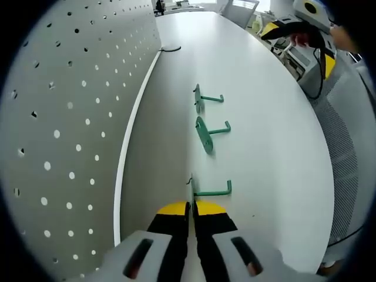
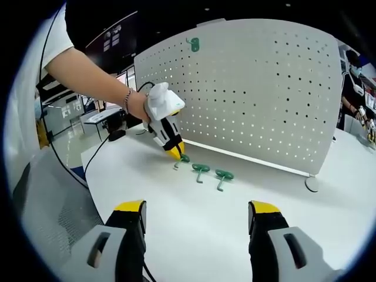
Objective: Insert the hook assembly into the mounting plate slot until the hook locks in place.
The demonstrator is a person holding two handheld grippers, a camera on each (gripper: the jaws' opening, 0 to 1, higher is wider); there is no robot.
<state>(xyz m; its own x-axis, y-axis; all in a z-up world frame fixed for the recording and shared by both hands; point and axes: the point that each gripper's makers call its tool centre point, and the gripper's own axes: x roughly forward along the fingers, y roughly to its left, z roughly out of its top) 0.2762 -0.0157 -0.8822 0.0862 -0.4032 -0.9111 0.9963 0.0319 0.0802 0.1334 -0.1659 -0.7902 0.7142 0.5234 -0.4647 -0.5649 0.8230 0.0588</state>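
Clamping the nearest green hook (image 1: 210, 191), the left gripper (image 1: 192, 207) contrasts the right gripper (image 2: 197, 214), spread apart.

Nearest hook's (image 1: 212, 191) plate sits hidden between left hand-held gripper (image 1: 192, 212) tips

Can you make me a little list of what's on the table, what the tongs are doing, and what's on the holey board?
table: white table, three green hooks
nearest hook: nearest hook, pinched by the left tongs
other hooks: middle hook and far hook, lying loose
left tongs: shut on the nearest hook
right tongs: right tongs wide open, holding nothing
board: pegboard standing upright, one green hook near its top
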